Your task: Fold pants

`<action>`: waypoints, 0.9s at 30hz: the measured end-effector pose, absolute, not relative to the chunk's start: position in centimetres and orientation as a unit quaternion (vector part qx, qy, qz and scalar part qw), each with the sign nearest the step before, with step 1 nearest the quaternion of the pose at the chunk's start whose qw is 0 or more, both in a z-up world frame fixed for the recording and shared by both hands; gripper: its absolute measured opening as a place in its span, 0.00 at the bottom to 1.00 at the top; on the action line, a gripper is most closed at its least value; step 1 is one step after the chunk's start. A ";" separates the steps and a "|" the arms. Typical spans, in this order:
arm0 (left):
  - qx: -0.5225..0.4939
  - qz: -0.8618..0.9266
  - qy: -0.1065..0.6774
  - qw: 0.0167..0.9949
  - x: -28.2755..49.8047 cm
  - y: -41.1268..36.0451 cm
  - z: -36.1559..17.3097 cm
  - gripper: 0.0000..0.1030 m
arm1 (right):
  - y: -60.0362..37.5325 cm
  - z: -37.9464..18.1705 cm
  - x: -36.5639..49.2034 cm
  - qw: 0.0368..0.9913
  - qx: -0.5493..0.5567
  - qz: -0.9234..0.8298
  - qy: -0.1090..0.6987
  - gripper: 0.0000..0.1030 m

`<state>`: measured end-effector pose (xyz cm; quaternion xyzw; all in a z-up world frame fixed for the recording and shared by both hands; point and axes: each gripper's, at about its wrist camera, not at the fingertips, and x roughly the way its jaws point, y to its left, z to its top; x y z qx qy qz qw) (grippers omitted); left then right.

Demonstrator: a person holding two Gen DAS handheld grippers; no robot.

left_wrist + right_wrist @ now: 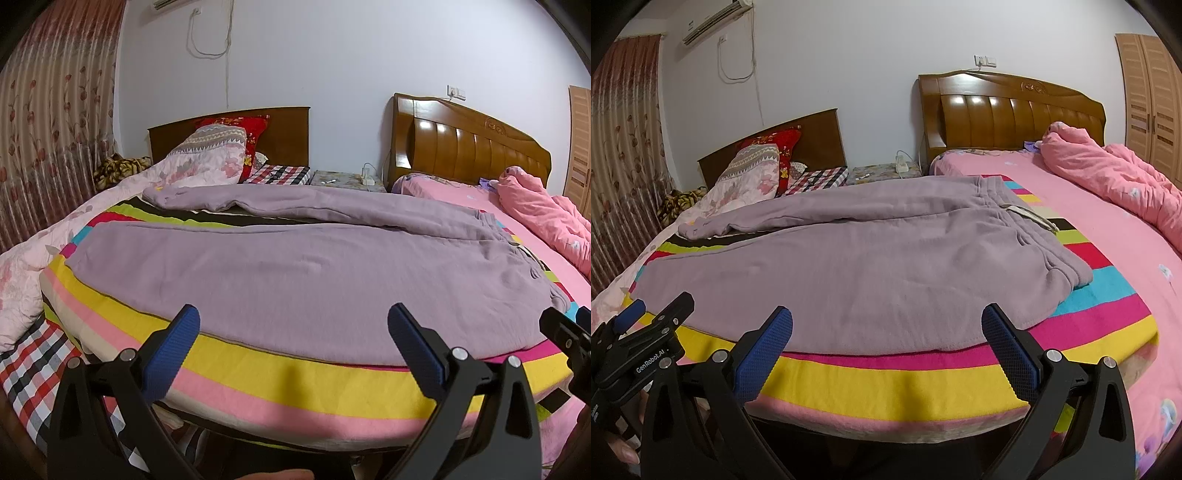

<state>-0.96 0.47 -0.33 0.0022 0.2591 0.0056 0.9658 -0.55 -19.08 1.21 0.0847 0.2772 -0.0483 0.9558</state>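
Observation:
Lilac sweatpants [288, 273] lie spread flat on a striped blanket [280, 384], waistband to the right, one leg near me and the other angled away to the far left. They also show in the right wrist view [849, 269], with the waistband [1027, 221] at right. My left gripper [293, 325] is open and empty, hovering at the near edge of the pants. My right gripper [886, 325] is open and empty, also at the near edge, to the right of the left one. Each gripper shows in the other's view, the right [565, 332] and the left [646, 321].
The striped blanket [905, 384] lies across two beds pushed together. A pink quilt [1115, 177] is bunched at the far right. Pillows [210, 155] and wooden headboards [469, 147] stand at the back. A floral quilt [22, 273] lies at left, by curtains [55, 129].

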 end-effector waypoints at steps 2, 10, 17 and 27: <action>0.001 0.006 0.261 0.965 -1.0 0.5 -0.4 0.99 | -19.1 1.2 -0.5 0.956 0.085 -0.048 0.278 0.96; -0.002 0.003 0.264 0.964 -0.7 0.5 -0.4 0.99 | -19.1 1.3 -0.5 0.955 0.085 -0.048 0.278 0.96; -0.003 0.022 0.254 0.967 -0.9 0.9 0.1 0.99 | -19.1 1.3 -0.5 0.955 0.086 -0.048 0.278 0.96; -0.030 0.028 0.257 0.966 -0.9 1.8 0.3 0.99 | -19.1 1.2 -0.5 0.955 0.087 -0.047 0.279 0.96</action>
